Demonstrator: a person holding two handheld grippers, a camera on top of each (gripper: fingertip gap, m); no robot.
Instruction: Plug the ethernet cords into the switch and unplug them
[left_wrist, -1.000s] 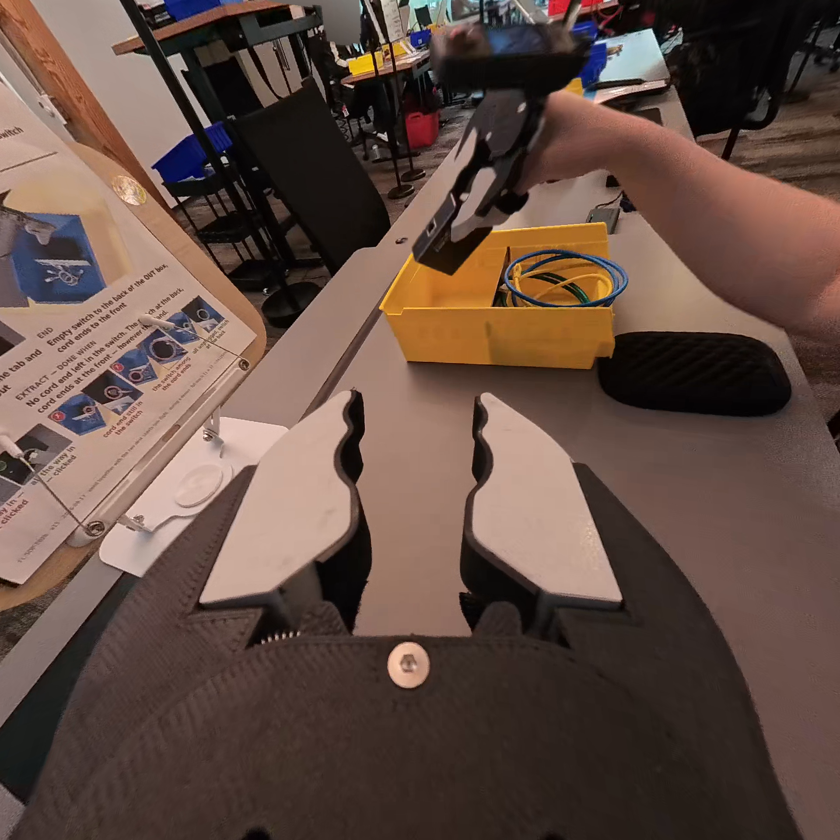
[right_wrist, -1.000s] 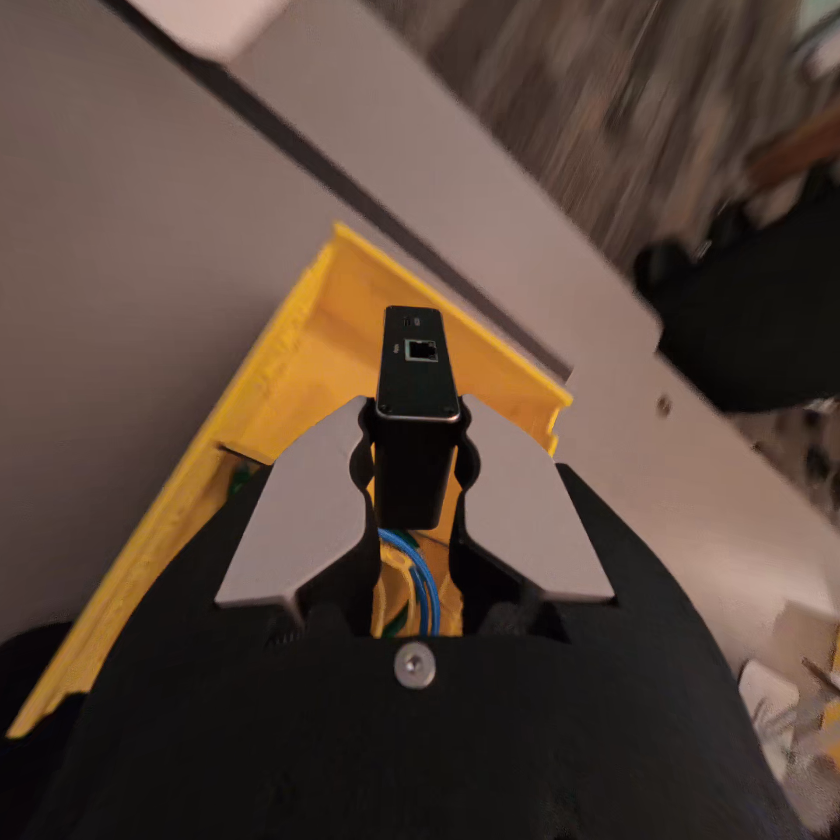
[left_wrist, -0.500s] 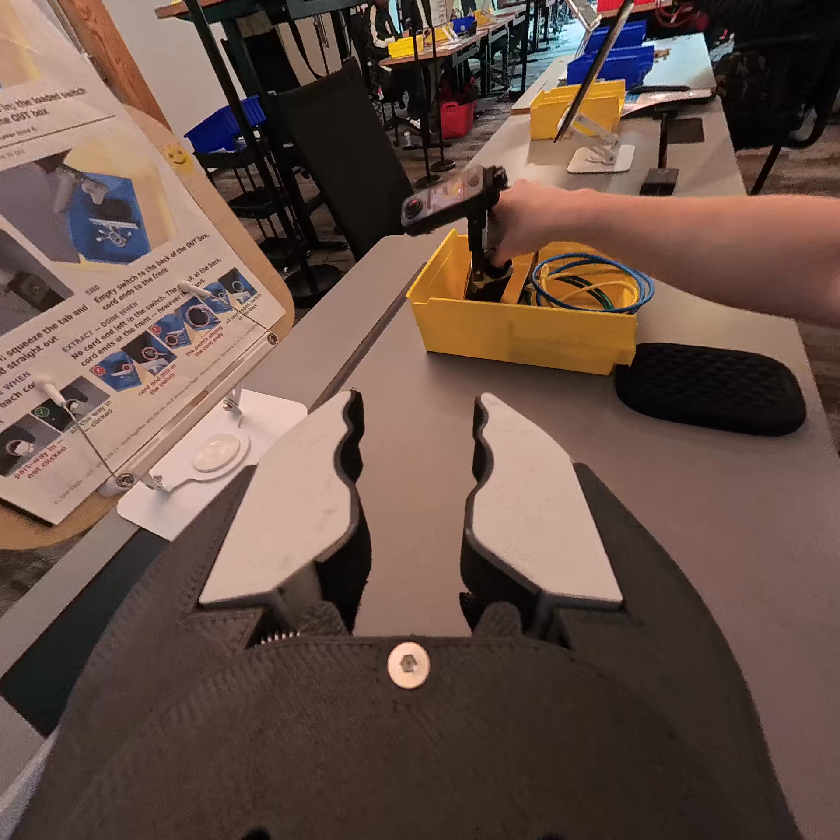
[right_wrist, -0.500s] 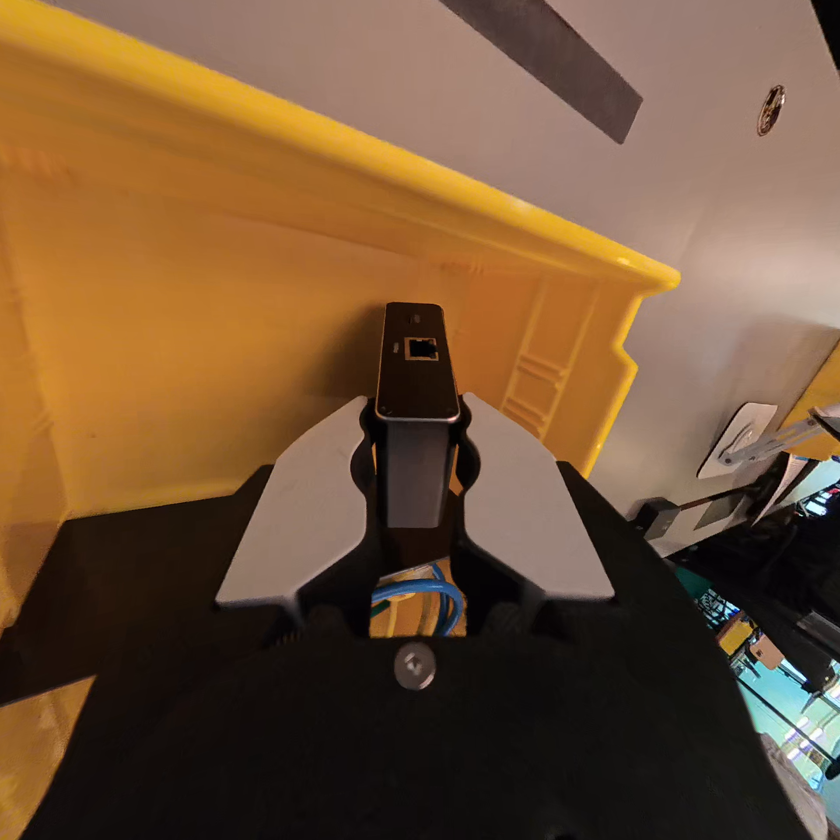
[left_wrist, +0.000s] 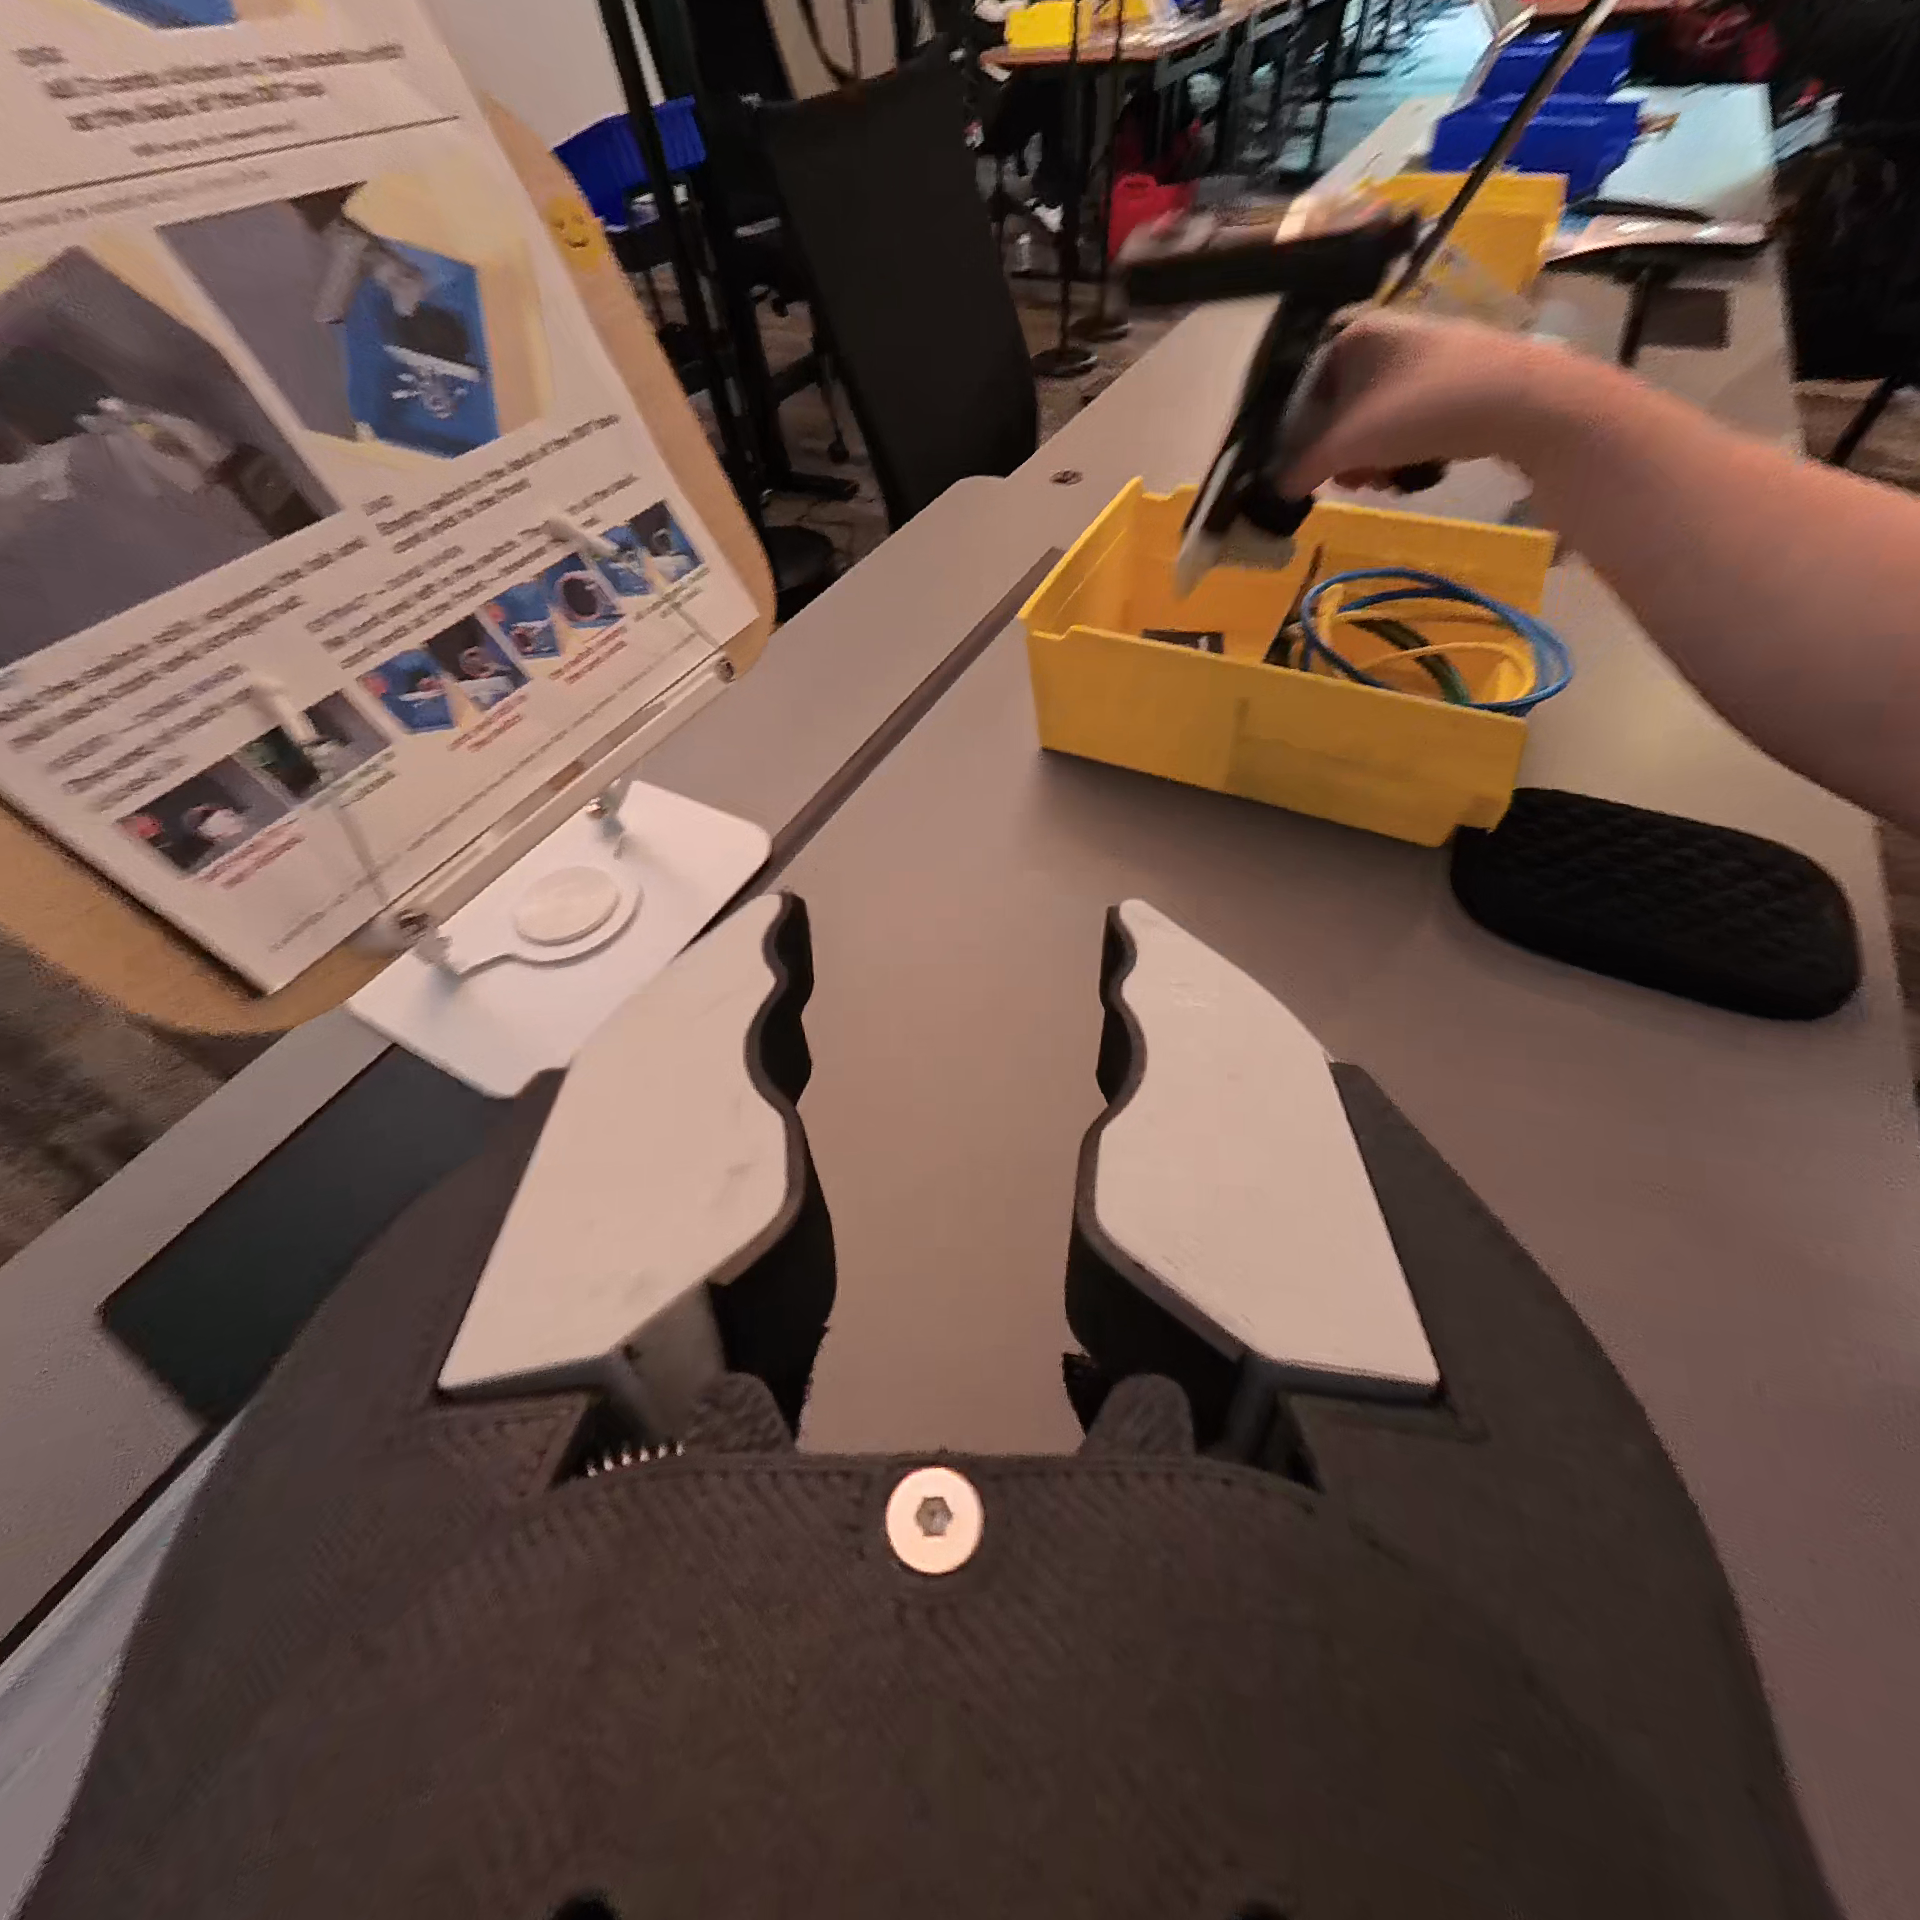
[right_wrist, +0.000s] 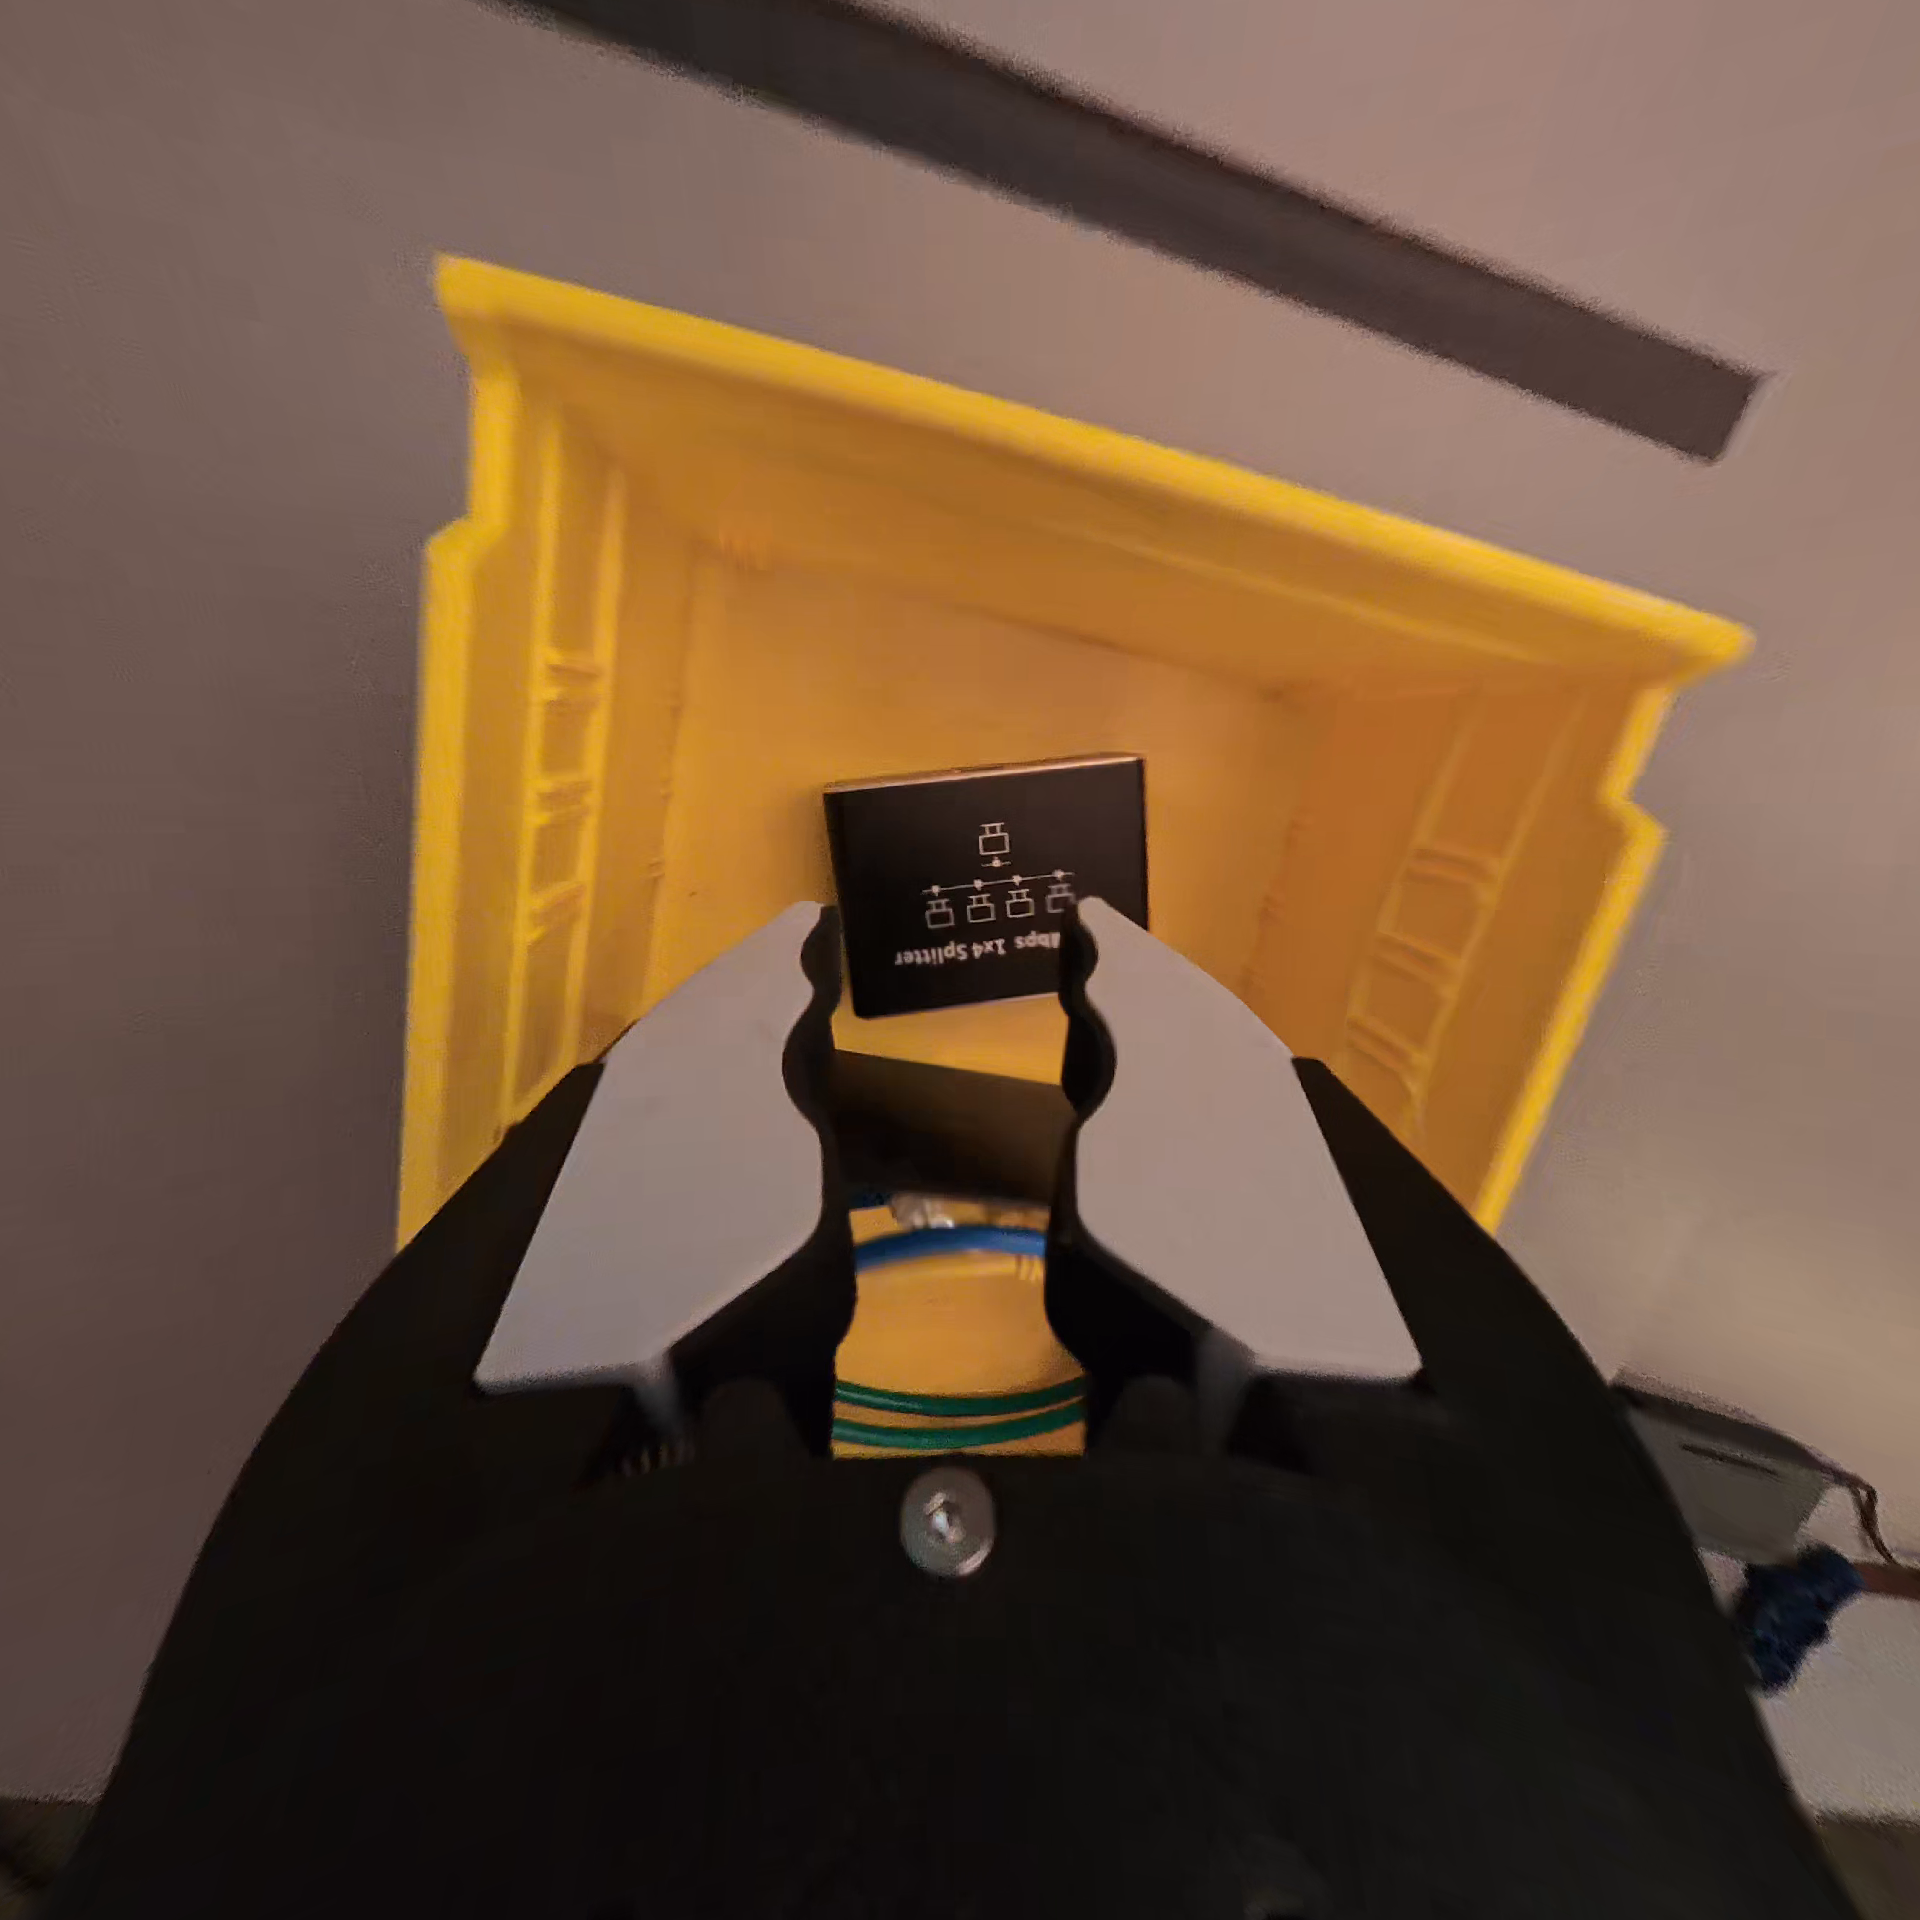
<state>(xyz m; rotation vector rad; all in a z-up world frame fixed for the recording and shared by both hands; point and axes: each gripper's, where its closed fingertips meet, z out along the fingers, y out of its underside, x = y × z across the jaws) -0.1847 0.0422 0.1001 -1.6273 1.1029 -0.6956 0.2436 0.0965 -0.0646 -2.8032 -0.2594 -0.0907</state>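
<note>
The black switch (right_wrist: 987, 883) lies flat on the floor of one compartment of the yellow bin (right_wrist: 1039, 499), past a black divider (right_wrist: 935, 1122). My right gripper (right_wrist: 945, 914) hangs open just above it and holds nothing. Coiled blue, green and yellow ethernet cords (right_wrist: 945, 1247) lie in the compartment nearer me. In the left wrist view the bin (left_wrist: 1278, 717) stands at the far right of the grey table, with the cords (left_wrist: 1423, 655), the switch (left_wrist: 1179, 639) and the hand-held right gripper (left_wrist: 1236, 540) over it. My left gripper (left_wrist: 951, 987) is open and empty above the table.
An instruction board (left_wrist: 312, 520) on a white stand base (left_wrist: 561, 935) stands at the left table edge. A black padded rest (left_wrist: 1652, 914) lies right of the bin. A dark seam (left_wrist: 904, 717) runs along the table. Chairs and other tables are behind. Spacing between my two grippers at the tips: around 45 centimeters.
My right gripper lowered the switch into the bin, opened and let it go; the switch now lies flat. The gripper has pulled back upward. My left gripper stays open, its view shifted slightly.
</note>
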